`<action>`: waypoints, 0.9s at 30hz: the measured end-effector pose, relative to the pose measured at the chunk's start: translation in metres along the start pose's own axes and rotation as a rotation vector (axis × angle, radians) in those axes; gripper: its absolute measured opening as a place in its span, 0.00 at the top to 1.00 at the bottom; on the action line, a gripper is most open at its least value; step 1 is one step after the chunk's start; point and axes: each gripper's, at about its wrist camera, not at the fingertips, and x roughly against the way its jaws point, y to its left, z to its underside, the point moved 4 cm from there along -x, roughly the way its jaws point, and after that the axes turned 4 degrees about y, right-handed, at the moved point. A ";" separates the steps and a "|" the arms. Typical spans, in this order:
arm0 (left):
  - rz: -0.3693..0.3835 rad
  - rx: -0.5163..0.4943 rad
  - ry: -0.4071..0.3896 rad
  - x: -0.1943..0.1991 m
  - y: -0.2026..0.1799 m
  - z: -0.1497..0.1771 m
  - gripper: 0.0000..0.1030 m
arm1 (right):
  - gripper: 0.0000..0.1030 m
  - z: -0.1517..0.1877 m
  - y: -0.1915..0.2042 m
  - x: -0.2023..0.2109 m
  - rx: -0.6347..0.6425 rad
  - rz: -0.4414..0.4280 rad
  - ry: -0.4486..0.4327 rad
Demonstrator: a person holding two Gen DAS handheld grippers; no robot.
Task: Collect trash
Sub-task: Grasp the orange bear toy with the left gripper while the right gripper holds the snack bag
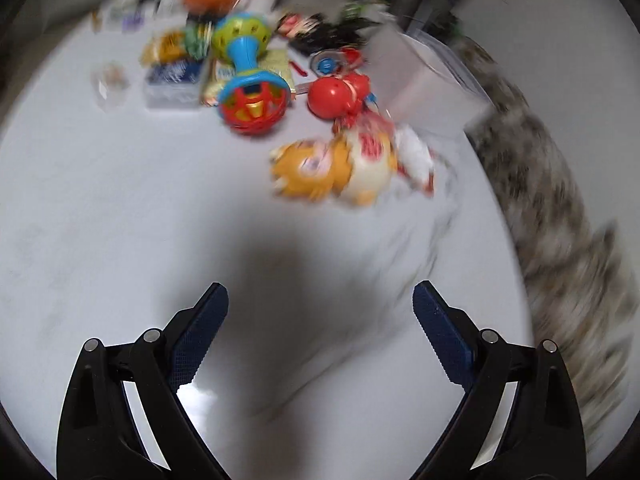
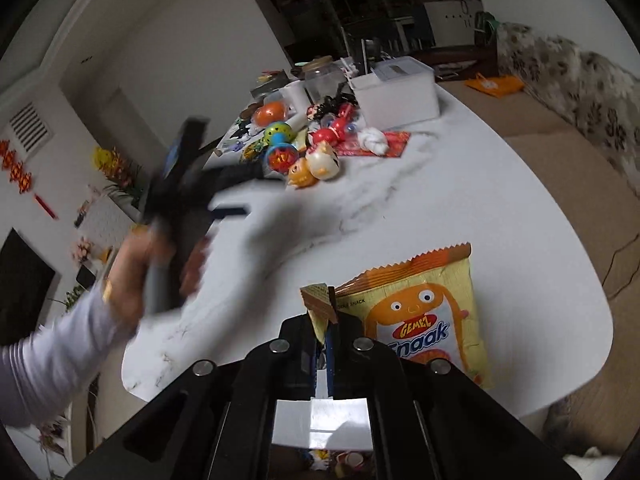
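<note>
While the right tongs pinch the snack packet at lower centre, the left tongs, spread and empty, face toys in the upper frame.

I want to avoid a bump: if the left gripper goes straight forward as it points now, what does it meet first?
The left gripper is open over bare white table. Straight ahead, the first thing looks to be the orange and white toy figure, though the picture is blurred and depth is uncertain.
</note>
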 end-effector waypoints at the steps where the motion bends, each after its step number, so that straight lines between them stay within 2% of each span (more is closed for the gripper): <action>1: 0.028 0.061 0.009 -0.007 -0.003 -0.012 0.11 | 0.97 0.000 0.000 -0.002 0.003 0.001 0.001; 2: 0.039 0.118 0.013 -0.015 -0.005 -0.024 0.11 | 0.97 0.002 -0.002 -0.002 0.008 -0.001 0.003; 6: -0.044 0.346 0.030 -0.048 0.001 -0.059 0.11 | 0.97 0.006 -0.009 -0.003 0.015 -0.026 0.001; 9: -0.052 0.443 0.018 -0.063 0.001 -0.074 0.08 | 0.96 0.009 -0.010 0.001 0.028 -0.028 -0.005; 14: -0.047 0.597 0.059 -0.079 0.005 -0.080 0.08 | 0.96 0.014 -0.018 0.004 0.012 -0.048 -0.003; 16: -0.061 0.611 0.049 -0.080 0.005 -0.084 0.09 | 0.96 0.016 -0.019 0.007 0.011 -0.045 -0.008; 18: -0.085 0.587 0.042 -0.081 0.003 -0.087 0.14 | 0.96 0.017 -0.019 0.008 0.012 -0.044 -0.010; 19: -0.088 0.575 0.038 -0.080 0.002 -0.087 0.21 | 0.96 0.018 -0.020 0.009 0.010 -0.044 -0.010; 20: -0.074 0.565 0.036 -0.081 0.000 -0.088 0.37 | 0.96 0.019 -0.021 0.008 0.006 -0.046 -0.007; 23: -0.051 0.522 0.055 -0.082 -0.001 -0.084 0.38 | 0.96 0.021 -0.021 0.007 -0.006 -0.055 0.002; 27: -0.073 0.441 0.049 -0.073 0.002 -0.077 0.39 | 0.96 0.018 -0.011 0.005 0.006 -0.072 -0.003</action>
